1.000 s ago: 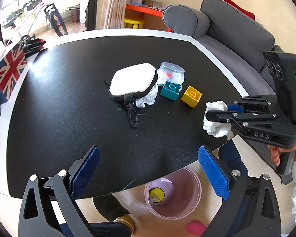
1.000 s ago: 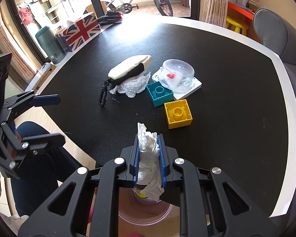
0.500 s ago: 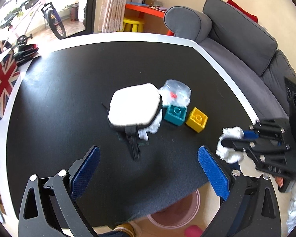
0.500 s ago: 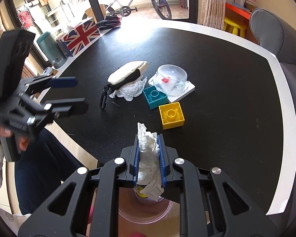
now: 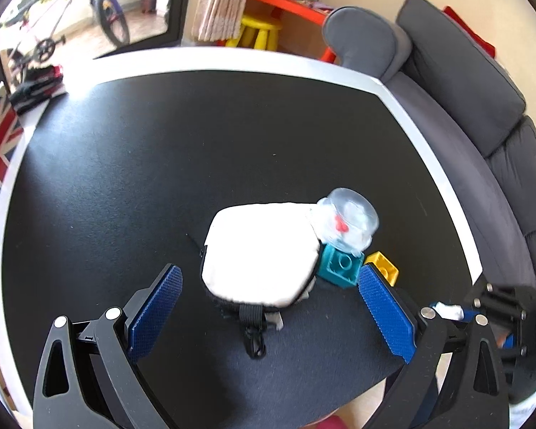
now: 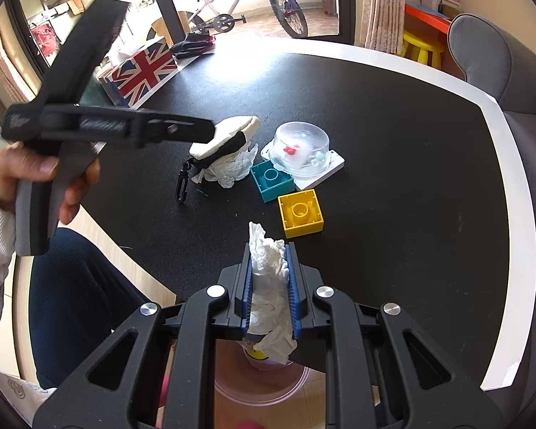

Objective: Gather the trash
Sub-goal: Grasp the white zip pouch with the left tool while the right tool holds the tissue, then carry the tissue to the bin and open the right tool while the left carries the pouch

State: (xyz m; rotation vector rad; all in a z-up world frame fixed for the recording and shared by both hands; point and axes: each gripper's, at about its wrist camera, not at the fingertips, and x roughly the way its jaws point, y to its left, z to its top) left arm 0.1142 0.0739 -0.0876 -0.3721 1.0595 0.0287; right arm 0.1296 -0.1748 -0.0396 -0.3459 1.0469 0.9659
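Note:
My right gripper (image 6: 269,279) is shut on a crumpled white tissue (image 6: 269,275), held at the table's near edge above a pink bin (image 6: 264,382) on the floor. A second crumpled tissue (image 6: 232,169) lies tucked under a white pouch (image 6: 225,137) on the black table. In the left wrist view my left gripper (image 5: 268,304) stands open over that pouch (image 5: 261,254), nothing between its blue pads; only a scrap of the tissue (image 5: 277,320) shows beneath. A hand holds the left gripper (image 6: 211,130) in the right wrist view. The right gripper's body (image 5: 496,307) shows at the lower right.
A teal block (image 6: 271,180), a yellow block (image 6: 301,213) and a clear dome on a white base (image 6: 302,150) sit beside the pouch. A Union Jack box (image 6: 143,71) stands at the table's far left. A grey sofa (image 5: 464,107) borders the right side.
My left gripper has moved forward over the table, from the near edge to above the white pouch, still open. The right gripper has stayed put with the tissue.

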